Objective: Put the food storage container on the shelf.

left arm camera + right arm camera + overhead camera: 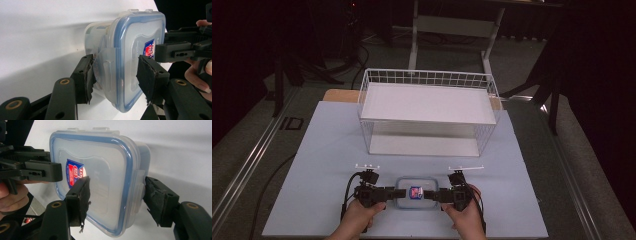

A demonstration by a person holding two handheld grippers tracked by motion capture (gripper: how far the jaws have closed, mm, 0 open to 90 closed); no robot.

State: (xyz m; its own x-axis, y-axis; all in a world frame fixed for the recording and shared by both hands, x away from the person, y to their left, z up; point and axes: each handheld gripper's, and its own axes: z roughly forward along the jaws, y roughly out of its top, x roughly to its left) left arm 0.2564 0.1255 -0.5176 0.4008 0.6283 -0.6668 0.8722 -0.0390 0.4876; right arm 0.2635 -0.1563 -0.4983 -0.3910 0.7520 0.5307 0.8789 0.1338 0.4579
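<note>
One lidded plastic container [416, 194] is present on one pale blue table [327, 165], bearing one red-and-blue label [415, 192] on its lid. One white wire basket [428, 111] stands behind it. Two handheld grippers are in use: a left gripper [391, 193] and a right gripper [436, 194].

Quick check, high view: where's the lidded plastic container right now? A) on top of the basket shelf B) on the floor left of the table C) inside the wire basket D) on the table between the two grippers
D: the lidded container sits on the table, flanked by the left gripper and the right gripper, in front of the wire basket.
</note>
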